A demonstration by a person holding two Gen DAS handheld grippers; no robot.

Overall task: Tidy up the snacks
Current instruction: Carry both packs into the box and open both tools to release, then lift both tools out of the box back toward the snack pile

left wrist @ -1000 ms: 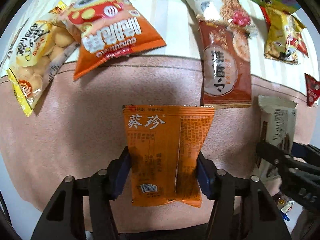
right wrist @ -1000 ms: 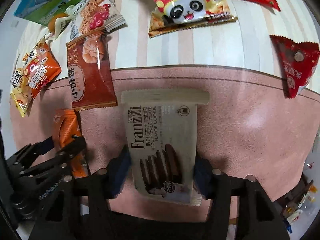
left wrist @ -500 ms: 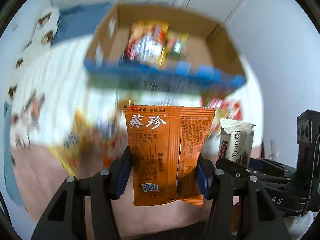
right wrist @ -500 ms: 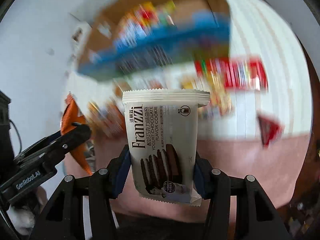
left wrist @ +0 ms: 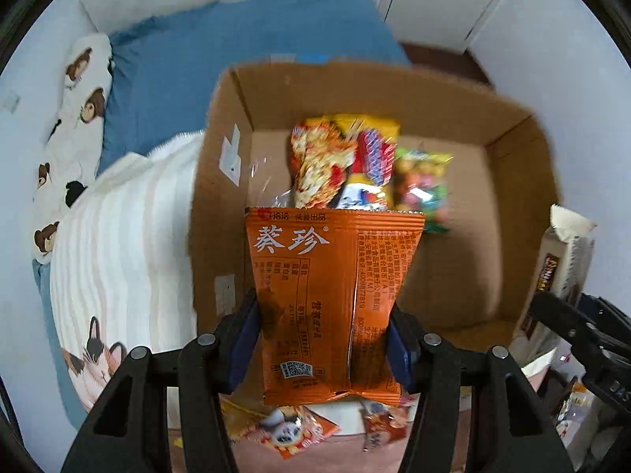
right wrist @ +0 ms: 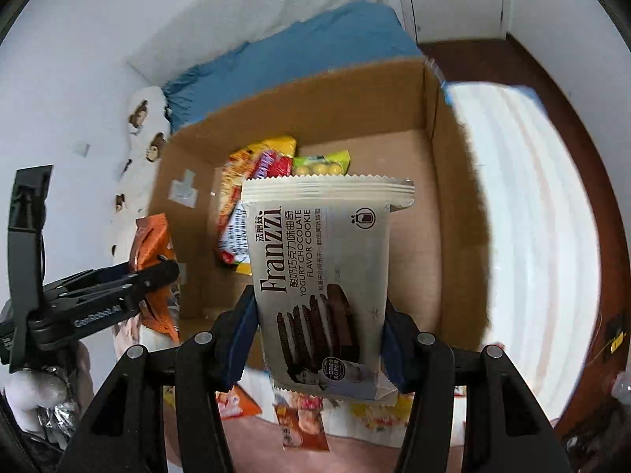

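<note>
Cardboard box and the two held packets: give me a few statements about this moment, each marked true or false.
1. The left hand-held gripper is clamped on an orange packet. True.
2. The right hand-held gripper holds a red chip bag. False: it holds a pale Franzzi cookie packet.
3. The cardboard box already has snacks in it. True: several colourful packets lie at its back.
4. Both held packets have been dropped into the box. False: both are gripped, in front of the box.
</note>
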